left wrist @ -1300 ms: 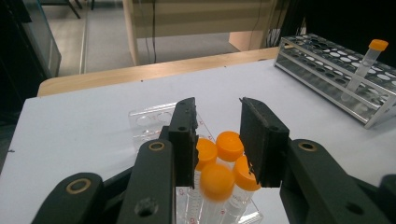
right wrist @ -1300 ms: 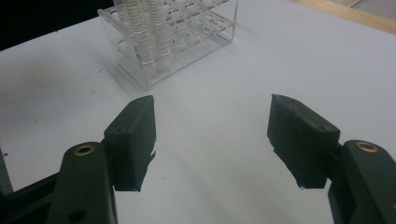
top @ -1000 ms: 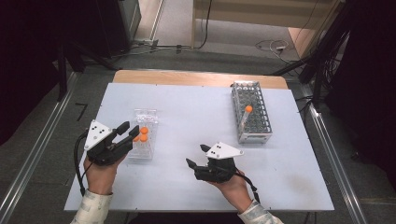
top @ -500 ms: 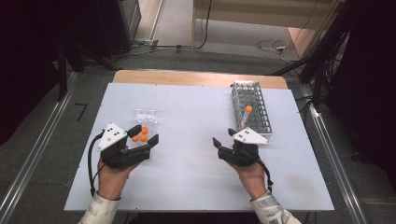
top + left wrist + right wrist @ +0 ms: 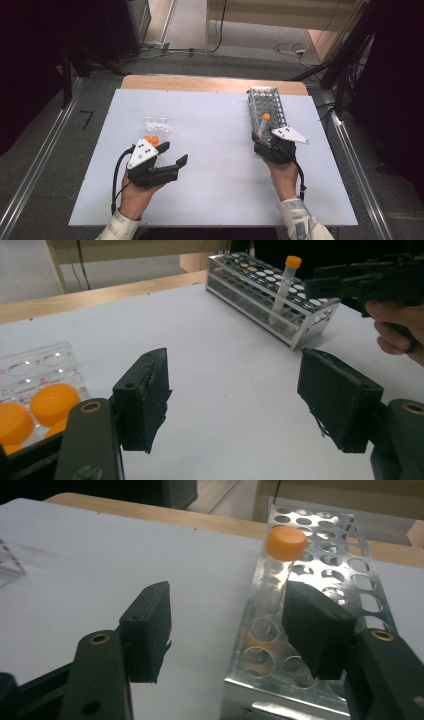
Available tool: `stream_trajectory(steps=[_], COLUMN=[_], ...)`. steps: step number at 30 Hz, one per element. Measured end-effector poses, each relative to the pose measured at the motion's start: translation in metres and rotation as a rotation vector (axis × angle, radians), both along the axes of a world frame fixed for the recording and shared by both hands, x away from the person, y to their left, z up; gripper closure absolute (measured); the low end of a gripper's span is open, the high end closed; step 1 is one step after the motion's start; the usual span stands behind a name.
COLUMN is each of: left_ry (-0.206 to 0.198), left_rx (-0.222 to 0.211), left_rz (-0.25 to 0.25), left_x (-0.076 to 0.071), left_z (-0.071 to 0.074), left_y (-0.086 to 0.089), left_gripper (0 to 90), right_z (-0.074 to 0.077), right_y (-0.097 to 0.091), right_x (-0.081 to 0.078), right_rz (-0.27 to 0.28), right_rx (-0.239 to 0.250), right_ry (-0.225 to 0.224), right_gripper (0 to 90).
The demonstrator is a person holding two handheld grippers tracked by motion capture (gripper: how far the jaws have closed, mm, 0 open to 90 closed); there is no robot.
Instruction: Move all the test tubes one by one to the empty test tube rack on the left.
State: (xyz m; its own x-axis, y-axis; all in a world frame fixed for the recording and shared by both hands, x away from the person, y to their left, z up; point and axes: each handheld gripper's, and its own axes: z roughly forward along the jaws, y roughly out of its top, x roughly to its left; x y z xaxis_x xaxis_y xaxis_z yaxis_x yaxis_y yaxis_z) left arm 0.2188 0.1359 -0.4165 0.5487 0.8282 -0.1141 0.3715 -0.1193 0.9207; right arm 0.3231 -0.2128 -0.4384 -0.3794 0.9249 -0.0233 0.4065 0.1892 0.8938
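Note:
A metal tube rack (image 5: 267, 102) stands at the right of the white table, with one orange-capped tube (image 5: 265, 120) upright in it. My right gripper (image 5: 266, 139) sits at the rack's near end, open. Its jaws have just been closing, with nothing pressed between them, and the tube (image 5: 286, 543) stands just beyond them. At the left lies a clear tray (image 5: 156, 125) with orange caps (image 5: 151, 140). My left gripper (image 5: 174, 153) hovers beside the tray's near right, open and empty. Its jaws have just been opening. In the left gripper view the caps (image 5: 52, 401) lie left of the jaws.
The white board (image 5: 215, 130) covers a wooden table whose far edge (image 5: 210, 82) shows. Metal rails run along both sides on the floor. In the left gripper view the rack (image 5: 260, 285) and the other hand's gripper (image 5: 350, 282) lie far right.
My right hand moved right and forward up to the rack's near end. My left hand drew away from the tray toward the right, and its jaws went from nearly shut to open.

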Motion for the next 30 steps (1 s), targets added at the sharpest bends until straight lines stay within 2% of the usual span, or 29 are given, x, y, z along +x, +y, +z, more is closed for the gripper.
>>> stream_trajectory(steps=[6,19,30], left_ry=[0.000,0.004,0.004], left_rx=[0.001,0.003,0.004], left_rz=[-0.011,-0.016,-0.017], left_x=[-0.001,0.001,0.001], left_z=[0.000,-0.003,-0.003], left_y=[-0.004,-0.006,-0.006], left_gripper=[28.6,28.5,28.6], right_z=[-0.007,-0.017,-0.017], right_y=[-0.007,-0.005,0.001], right_x=[0.020,0.048,0.053], right_rz=[-0.067,-0.109,-0.107], right_rx=[0.003,0.017,-0.004], right_ry=[-0.001,0.023,0.010], right_gripper=[40.7,50.7,65.4])
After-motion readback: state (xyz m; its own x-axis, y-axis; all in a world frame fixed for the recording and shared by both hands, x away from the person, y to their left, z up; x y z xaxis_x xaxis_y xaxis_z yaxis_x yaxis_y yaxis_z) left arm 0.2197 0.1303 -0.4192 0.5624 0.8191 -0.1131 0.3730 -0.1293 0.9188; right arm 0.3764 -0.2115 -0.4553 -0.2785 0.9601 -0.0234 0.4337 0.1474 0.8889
